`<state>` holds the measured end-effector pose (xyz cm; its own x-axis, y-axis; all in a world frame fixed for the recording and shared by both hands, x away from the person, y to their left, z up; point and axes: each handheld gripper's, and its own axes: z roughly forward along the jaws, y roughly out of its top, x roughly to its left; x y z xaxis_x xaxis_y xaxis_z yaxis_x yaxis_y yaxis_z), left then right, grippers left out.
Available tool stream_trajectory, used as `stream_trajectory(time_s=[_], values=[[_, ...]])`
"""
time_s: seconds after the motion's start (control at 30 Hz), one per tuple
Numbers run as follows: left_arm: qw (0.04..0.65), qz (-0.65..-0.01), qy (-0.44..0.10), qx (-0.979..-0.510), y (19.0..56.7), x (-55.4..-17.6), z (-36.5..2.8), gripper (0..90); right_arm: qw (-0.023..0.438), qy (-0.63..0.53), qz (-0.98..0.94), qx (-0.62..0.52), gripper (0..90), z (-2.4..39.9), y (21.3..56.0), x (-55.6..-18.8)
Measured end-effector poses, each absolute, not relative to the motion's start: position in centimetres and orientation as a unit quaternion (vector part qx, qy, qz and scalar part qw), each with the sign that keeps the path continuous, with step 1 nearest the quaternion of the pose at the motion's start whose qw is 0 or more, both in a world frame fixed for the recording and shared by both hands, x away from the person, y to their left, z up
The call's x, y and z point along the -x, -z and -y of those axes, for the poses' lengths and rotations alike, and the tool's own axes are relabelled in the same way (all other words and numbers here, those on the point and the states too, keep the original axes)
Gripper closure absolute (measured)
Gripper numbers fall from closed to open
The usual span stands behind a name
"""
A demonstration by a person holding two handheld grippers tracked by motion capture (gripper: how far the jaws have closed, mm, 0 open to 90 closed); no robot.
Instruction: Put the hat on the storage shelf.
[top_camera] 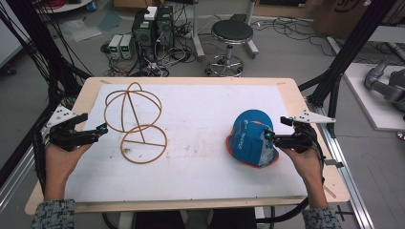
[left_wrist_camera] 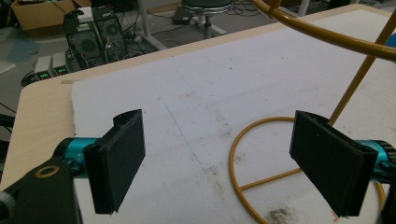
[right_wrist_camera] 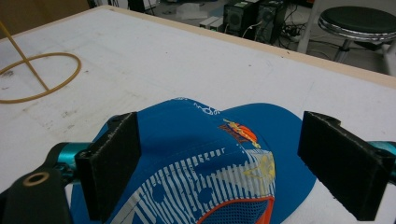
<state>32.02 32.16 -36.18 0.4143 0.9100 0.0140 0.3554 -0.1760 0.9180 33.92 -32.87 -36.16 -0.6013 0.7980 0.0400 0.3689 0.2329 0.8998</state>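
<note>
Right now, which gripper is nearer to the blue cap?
The right gripper. It is at the blue cap's right edge, jaws open. The left gripper is far across the table, beside the yellow wire stand.

Looks like a lab: computer towers [top_camera: 154,27] and tangled cables [top_camera: 165,57] on the floor, rolling stool [top_camera: 231,44], black frame struts [top_camera: 351,47] around the bench [top_camera: 296,95].
</note>
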Motion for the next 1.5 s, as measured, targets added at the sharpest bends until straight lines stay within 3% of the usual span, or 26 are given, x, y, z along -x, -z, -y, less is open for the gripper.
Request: stream_trajectory(time_s=[0.93,1.1,1.5], values=[[0.456,-0.450,-0.304,-0.705,36.3,-32.0,-32.3,19.1,0.190,-0.474,-0.787,-0.348,14.6,30.2,38.2,-34.7],[0.455,-0.449,-0.308,-0.704,36.2,-31.7,-32.5,20.1,0.194,-0.453,-0.798,-0.348,24.7,29.8,38.8,-35.1],[0.455,-0.456,-0.311,-0.698,36.2,-31.1,-33.3,21.5,0.205,-0.407,-0.833,-0.313,64.6,28.3,39.4,-35.3]])
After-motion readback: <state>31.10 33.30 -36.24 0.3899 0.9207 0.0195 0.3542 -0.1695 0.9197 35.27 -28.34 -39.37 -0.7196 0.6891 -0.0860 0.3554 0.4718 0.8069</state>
